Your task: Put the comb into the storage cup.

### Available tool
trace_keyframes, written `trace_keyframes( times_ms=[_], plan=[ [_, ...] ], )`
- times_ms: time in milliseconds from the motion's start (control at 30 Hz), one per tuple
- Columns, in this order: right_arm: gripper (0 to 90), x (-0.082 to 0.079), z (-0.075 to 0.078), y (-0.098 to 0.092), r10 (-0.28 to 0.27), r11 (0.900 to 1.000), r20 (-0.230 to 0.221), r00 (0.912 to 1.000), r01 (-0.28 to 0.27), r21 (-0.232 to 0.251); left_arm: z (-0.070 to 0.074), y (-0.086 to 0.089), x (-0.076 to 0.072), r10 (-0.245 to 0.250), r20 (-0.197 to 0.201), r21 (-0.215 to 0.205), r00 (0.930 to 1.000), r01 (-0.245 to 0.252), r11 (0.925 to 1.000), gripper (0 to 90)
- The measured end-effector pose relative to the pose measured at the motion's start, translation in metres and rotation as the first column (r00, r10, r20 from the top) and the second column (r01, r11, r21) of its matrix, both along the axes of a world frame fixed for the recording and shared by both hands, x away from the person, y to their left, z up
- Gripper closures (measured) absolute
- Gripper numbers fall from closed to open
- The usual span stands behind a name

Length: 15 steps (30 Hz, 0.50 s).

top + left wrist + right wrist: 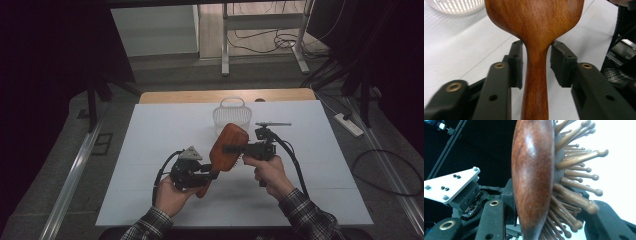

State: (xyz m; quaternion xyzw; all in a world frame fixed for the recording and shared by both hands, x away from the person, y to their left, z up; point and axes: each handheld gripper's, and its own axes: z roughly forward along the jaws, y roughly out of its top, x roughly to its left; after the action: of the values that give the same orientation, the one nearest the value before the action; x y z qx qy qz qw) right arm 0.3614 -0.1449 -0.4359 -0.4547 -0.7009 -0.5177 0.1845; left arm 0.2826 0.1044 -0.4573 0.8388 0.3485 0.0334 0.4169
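Note:
A brown wooden hairbrush (233, 135) is held tilted above the white table (160, 135), head up and away from me. My right gripper (228, 149) comes in from the right and is shut on the brush head (534, 177), one jaw on the smooth back and the other against the wooden bristles (579, 160). My left gripper (212, 175) sits lower at the handle (535, 75). Its pads (516, 65) stand on either side of the narrow neck with a thin gap on each side, so it is open.
A small white slatted basket (231, 117) stands on the table just beyond the brush, also seen as the basket (456, 6) at the top left of the left gripper view. Metal stands and cables fill the dim floor behind the table.

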Motion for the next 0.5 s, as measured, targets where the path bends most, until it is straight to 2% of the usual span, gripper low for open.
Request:
trace_keyframes(
  times_ms=[333, 500],
  plan=[
    [52.5, 0.0009, 0.0013, -0.0028, -0.014, 1.0, 0.012, 0.9998, 0.014, 0.011, -0.0024, 0.0021, 0.0021, 0.011, -0.012, 0.023, 0.9999, -0.01, 0.9997, 36.7],
    [52.5, 0.0014, 0.0022, -0.0047, -0.019, 1.0, 0.02, 0.9996, 0.019, 0.012, -0.0034, 0.0054, 0.0031, 0.022, -0.001, 0.03, 0.9998, -0.022, 0.9993, 28.0]
  ],
)
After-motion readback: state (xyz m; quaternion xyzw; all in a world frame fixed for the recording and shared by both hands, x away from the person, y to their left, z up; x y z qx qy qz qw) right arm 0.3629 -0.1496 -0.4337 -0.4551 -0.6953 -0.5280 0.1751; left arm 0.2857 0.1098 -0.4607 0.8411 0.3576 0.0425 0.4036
